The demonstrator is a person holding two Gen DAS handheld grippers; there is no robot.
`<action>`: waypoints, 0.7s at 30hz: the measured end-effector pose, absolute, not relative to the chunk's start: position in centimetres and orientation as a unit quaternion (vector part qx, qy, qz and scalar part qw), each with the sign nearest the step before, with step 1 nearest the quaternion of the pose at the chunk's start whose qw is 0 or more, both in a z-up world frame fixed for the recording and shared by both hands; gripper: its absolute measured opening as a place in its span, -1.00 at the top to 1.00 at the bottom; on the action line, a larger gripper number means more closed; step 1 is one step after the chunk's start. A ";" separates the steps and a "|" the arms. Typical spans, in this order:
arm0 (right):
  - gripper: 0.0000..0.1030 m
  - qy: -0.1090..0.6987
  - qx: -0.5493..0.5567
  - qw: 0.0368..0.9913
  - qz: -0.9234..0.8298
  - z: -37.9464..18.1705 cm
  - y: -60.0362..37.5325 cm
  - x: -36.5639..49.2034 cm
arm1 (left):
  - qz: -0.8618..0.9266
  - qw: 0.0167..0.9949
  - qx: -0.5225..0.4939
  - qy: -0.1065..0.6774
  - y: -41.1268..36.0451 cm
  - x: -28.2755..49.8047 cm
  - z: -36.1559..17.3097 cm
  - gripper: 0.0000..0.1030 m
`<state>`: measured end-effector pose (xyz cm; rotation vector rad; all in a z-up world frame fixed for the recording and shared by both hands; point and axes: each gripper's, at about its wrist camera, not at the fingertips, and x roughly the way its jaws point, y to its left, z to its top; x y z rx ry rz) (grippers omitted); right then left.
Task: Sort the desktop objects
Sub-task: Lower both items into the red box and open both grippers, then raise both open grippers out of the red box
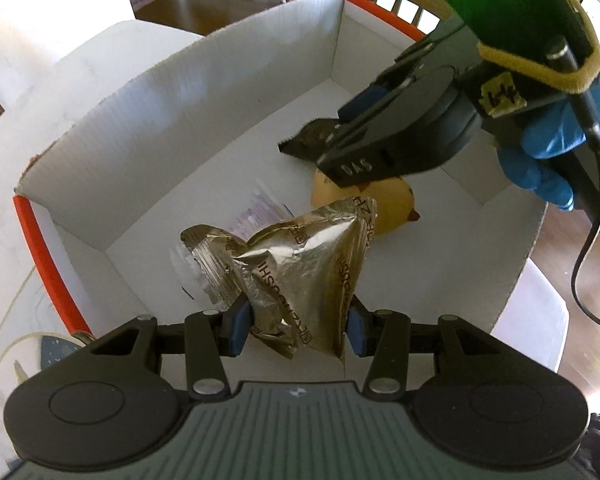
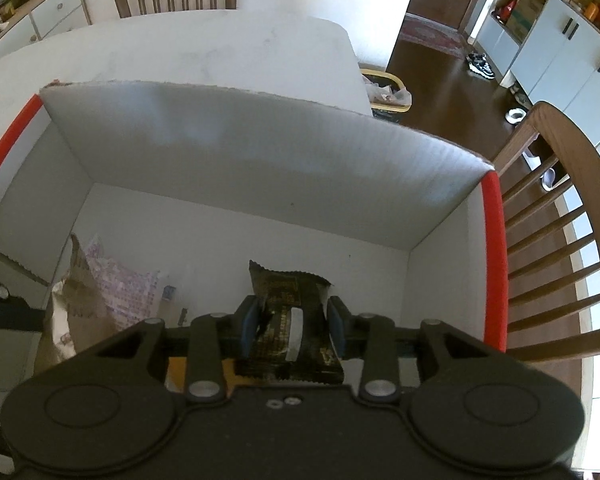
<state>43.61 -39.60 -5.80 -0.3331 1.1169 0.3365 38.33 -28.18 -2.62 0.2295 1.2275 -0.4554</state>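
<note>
Jaws of the left gripper [image 1: 298, 330] clamped on a crinkled silver foil pouch [image 1: 300, 264], blue pads pressing its lower sides; jaws of the right gripper [image 2: 293, 326] clamped on a dark, glossy snack packet [image 2: 290, 320] with gold print and a serrated top edge. Both held over the inside of a white corrugated cardboard box [image 2: 236, 152], open at the top, with smooth red tape along its left and right rims and a ragged torn edge on the far wall. Foil pouch puffed and pyramid-shaped, creased all over, printed with dark lettering, hanging above the near left part of the box floor. Dark packet flat and rectangular, a pale strip across its face, near the right wall of the box. From the left wrist view, right gripper [image 1: 300, 146] reaching in from the far right, matte black plastic with embossed letters, gripped by a hand in a blue glove [image 1: 552, 148], a black cable trailing down. Beneath it, on the box floor, a rounded yellow toy [image 1: 388, 204] with a small orange point on its right. Lying flat on the floor behind the foil pouch, a clear packet with purple print [image 1: 260, 216]. Box standing on a white, faintly marbled worktop [image 2: 204, 48]. Wooden slat-back chairs [image 2: 560, 248] at the far side and to the right, dark wood floor [image 2: 440, 64] beyond.
</note>
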 end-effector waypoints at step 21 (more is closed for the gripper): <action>-0.25 0.492 -0.128 0.842 0.183 -1.7 -40.8 41.6 | -0.204 0.822 0.065 0.528 -26.9 35.7 0.7 -0.52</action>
